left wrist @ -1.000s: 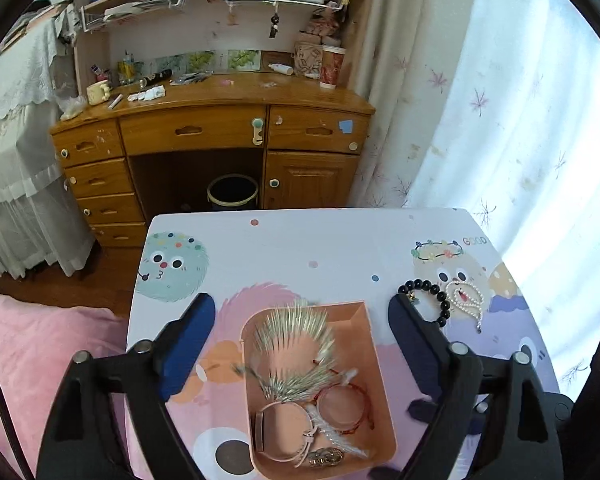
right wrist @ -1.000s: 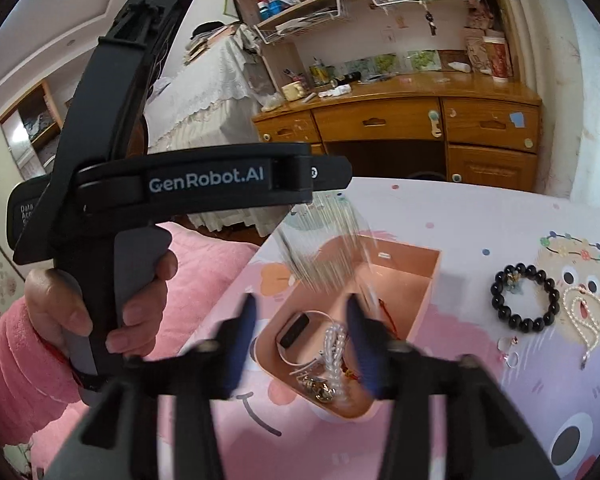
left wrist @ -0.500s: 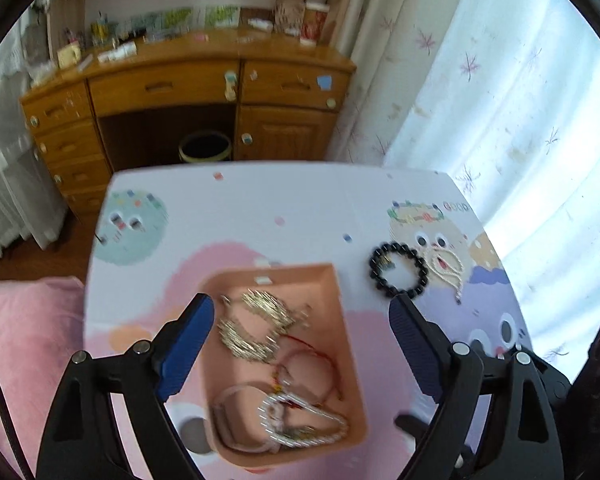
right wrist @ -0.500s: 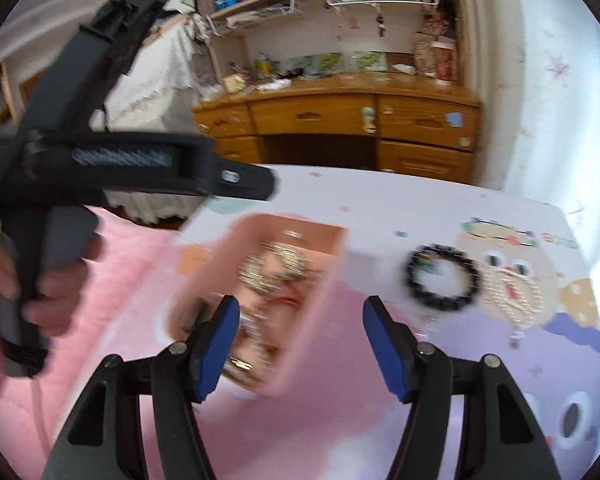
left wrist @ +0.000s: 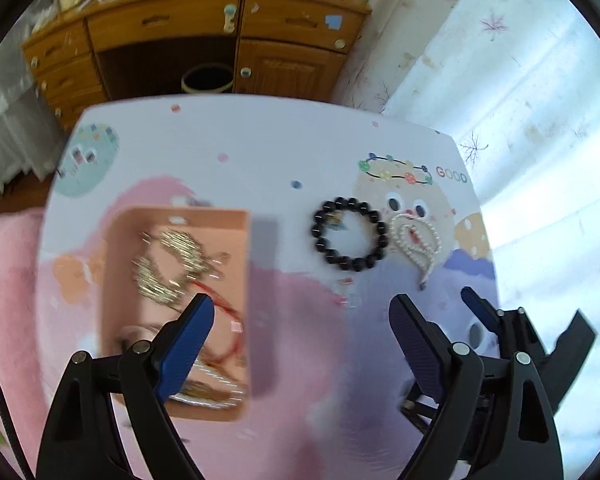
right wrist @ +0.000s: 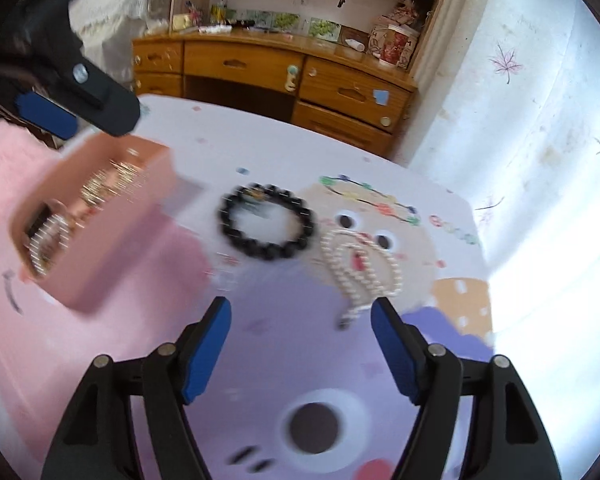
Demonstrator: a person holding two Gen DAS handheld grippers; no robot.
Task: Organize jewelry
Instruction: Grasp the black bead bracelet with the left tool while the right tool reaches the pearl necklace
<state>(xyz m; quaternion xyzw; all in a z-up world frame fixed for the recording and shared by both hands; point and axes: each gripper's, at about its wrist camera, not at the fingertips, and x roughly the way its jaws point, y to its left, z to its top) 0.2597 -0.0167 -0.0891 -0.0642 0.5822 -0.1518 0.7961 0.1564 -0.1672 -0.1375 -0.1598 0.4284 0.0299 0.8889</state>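
Right gripper [right wrist: 300, 344]: your jaws are opening, nothing between them; they hang over the purple patch of the table [right wrist: 284, 160].
Left gripper [left wrist: 300, 344]: your jaws stand wide and hold nothing; the left finger overlaps the tray's near end in view, the right one sits over bare table.
Pearls [right wrist: 360, 268]: just beyond your right fingertips, lying flat on the cartoon face, tail end nearest you.
Bracelet [right wrist: 266, 226]: black beads, flat on the table just left of the pearls, between them and the tray.
Tray [left wrist: 112, 280]: pink, left of the bracelet, with gold and red pieces inside, blurred.
Desk [right wrist: 268, 64]: wooden, far behind the table.
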